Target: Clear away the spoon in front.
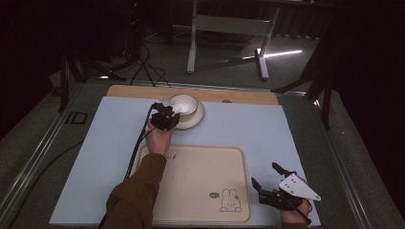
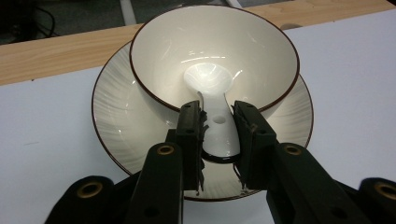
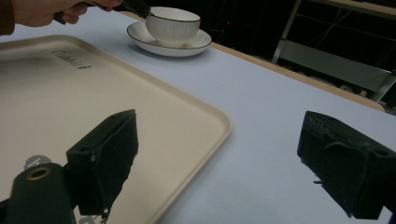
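left hand-held gripper [image 2: 218,122] clamped on the white spoon [image 2: 212,100] handle, its scoop in the bowl [image 2: 154,56] on the saucer [image 2: 109,116], right hand-held gripper [image 3: 219,163] wide and empty by the tray [image 3: 187,116]; glossy handle could slip, or lifting could tip the bowl.

bowl [image 2: 215,42]: 1; saucer [image 2: 116,116]: 1; spoon [image 2: 215,107]: 1; tray [image 1: 200,162]: 1; tools: 2

High view looks down over table [image 1: 267,129]; both gripper views low, close, sharing bowl [image 2: 215,56].
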